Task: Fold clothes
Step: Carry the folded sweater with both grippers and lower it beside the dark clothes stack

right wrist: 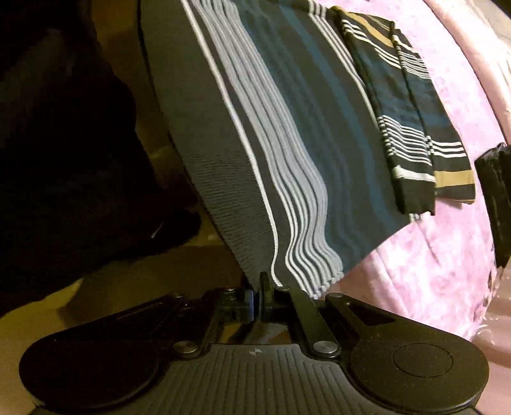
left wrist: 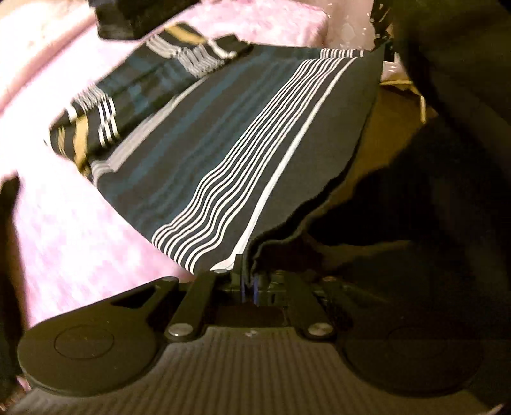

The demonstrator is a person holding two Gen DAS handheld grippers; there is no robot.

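Note:
A dark striped sweater (left wrist: 204,153) with white, blue and tan bands lies half on a pink bed cover (left wrist: 80,230). Its ribbed hem is lifted off the bed edge. My left gripper (left wrist: 247,265) is shut on one hem corner. My right gripper (right wrist: 257,284) is shut on the other hem corner of the sweater (right wrist: 287,127). The sleeves (right wrist: 412,121) are folded in over the body, also showing in the left wrist view (left wrist: 105,105). The hem is stretched taut between both grippers.
The pink bed cover (right wrist: 431,255) spreads under the garment. A black object (left wrist: 118,16) rests on the bed beyond the sweater; it also shows at the right edge of the right wrist view (right wrist: 496,198). Dark floor and shadowed shapes (right wrist: 64,143) lie beside the bed.

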